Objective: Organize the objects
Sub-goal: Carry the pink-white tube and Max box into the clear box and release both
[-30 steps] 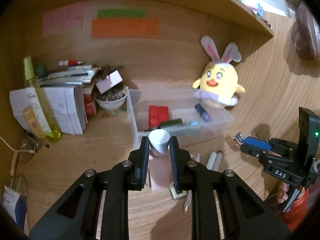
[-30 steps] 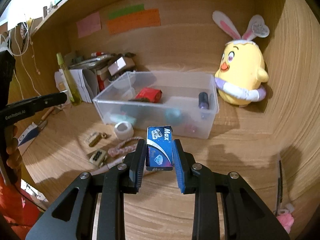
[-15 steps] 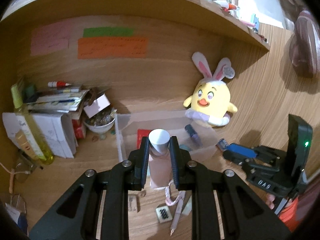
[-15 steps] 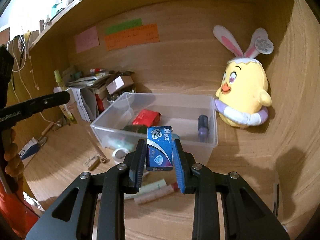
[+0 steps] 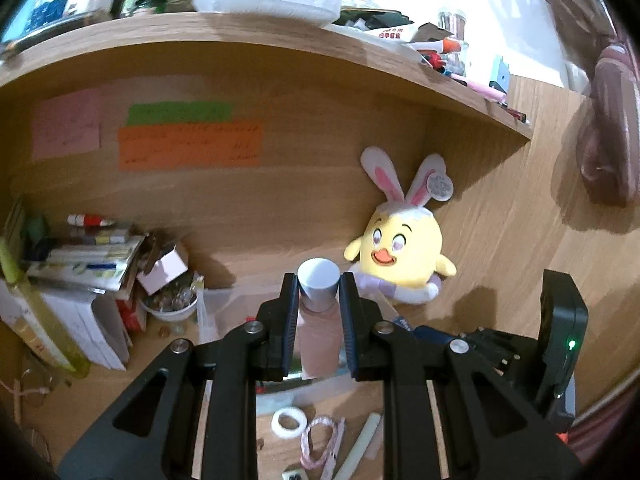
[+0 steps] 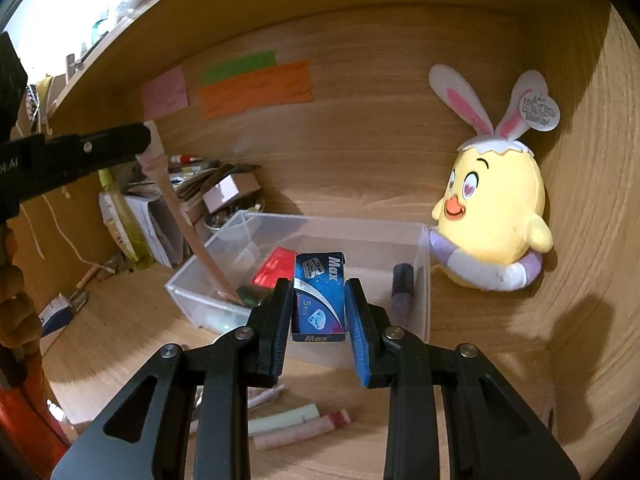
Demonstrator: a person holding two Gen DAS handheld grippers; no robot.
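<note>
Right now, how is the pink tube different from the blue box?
The pink tube is long and soft-looking with a silver cap; the blue box is short, flat-sided and printed "Max". The tube is in the left gripper; the box is in the right gripper. Both are clamped, held above the desk.

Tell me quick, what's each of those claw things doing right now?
Left gripper: shut on the pink tube with the white cap.
Right gripper: shut on the blue Max box.

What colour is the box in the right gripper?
Blue, with white "Max" lettering; the box shows best in the right wrist view, clamped in the right gripper.
</note>
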